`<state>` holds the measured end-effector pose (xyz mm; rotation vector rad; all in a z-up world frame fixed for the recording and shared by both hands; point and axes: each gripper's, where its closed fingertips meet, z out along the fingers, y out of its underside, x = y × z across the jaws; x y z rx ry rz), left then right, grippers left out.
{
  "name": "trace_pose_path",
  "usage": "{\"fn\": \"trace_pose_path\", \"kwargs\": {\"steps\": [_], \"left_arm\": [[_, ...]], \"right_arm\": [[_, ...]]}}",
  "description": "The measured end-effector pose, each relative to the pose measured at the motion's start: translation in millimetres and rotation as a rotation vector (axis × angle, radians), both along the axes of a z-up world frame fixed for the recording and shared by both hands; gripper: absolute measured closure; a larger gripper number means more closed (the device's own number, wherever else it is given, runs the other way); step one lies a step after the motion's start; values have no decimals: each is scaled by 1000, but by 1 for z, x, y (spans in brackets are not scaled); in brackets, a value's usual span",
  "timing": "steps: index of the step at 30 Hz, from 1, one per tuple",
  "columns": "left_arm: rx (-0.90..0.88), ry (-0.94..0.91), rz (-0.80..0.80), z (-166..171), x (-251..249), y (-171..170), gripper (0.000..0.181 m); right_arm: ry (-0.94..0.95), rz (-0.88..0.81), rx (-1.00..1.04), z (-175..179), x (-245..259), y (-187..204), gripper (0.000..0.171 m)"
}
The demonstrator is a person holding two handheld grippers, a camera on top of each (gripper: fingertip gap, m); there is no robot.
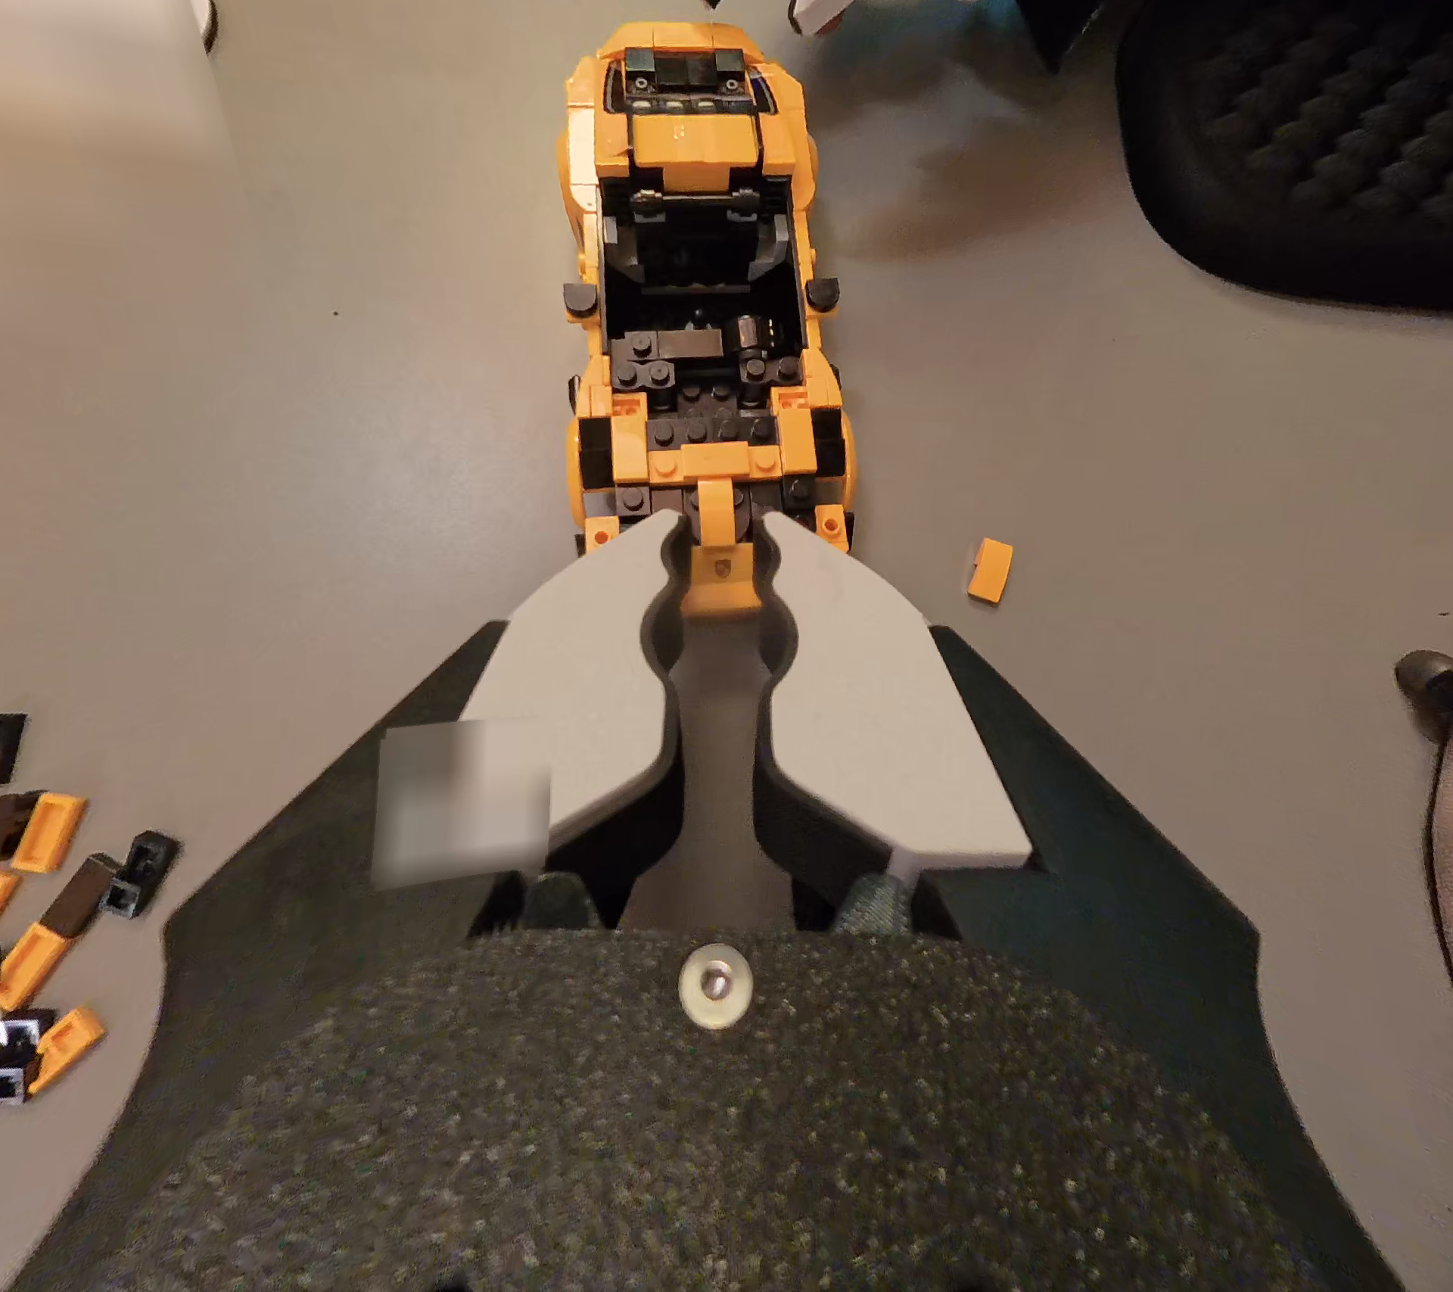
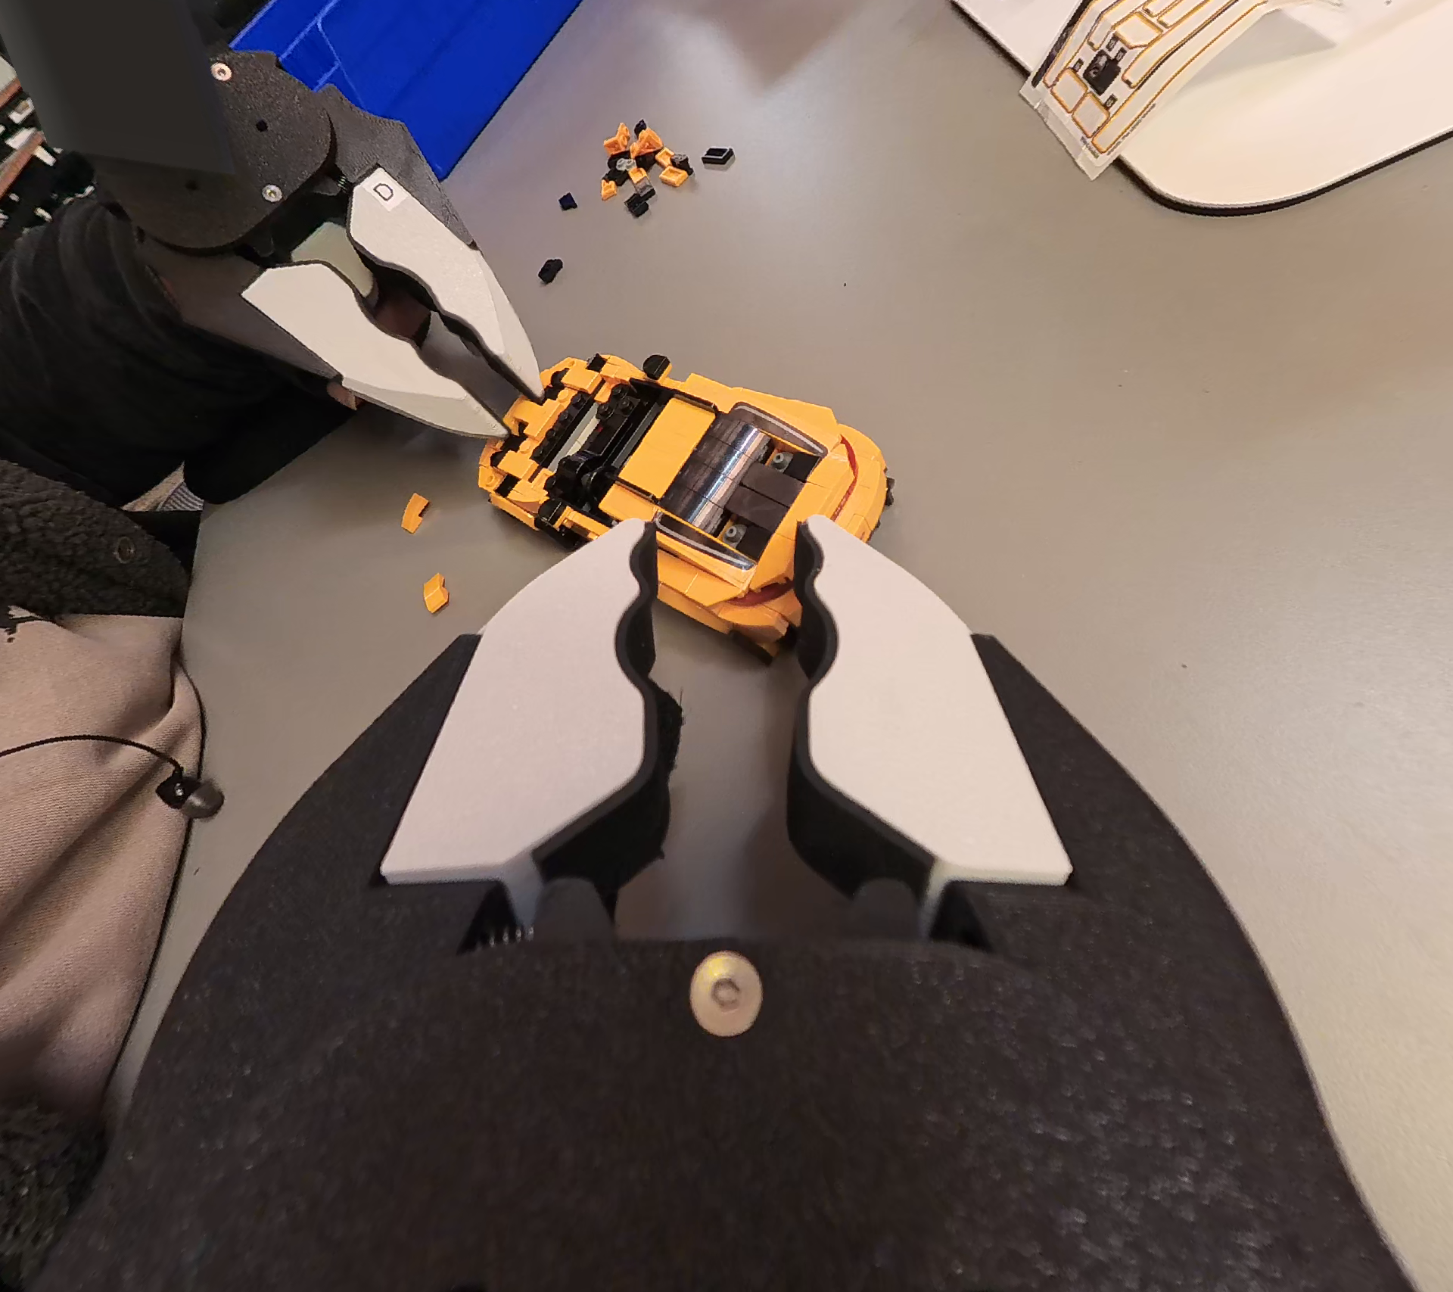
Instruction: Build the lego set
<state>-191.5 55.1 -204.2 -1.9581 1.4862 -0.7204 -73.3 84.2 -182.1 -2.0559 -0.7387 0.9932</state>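
the yellow lego car (image 1: 696, 279) sits mid-counter (image 1: 314, 389), nose toward the left hand-held gripper (image 1: 722, 535), whose fingers pinch a small yellow hood piece (image 1: 719, 566) at the car's front edge. the right hand-held gripper (image 2: 723, 546) hovers just above the car's rear, fingers apart and empty. one loose yellow slope (image 1: 991, 570) lies at three o'clock of the nose; a pile of spare bricks (image 2: 645, 165) lies at twelve o'clock of the car in the right wrist view, beside blue bins (image 2: 440, 4).
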Motion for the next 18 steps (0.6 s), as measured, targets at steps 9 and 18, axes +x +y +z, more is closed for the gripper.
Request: {"fn": "trace_pose_path", "kwargs": {"steps": [9, 18], "left_arm": [[3, -17, 34, 6, -17, 8, 168], [-35, 2, -89, -3, -30, 14, 156]], "right_arm": [[11, 35, 70, 12, -5, -3, 140], [-334, 307, 303, 25, -65, -23, 157]]}}
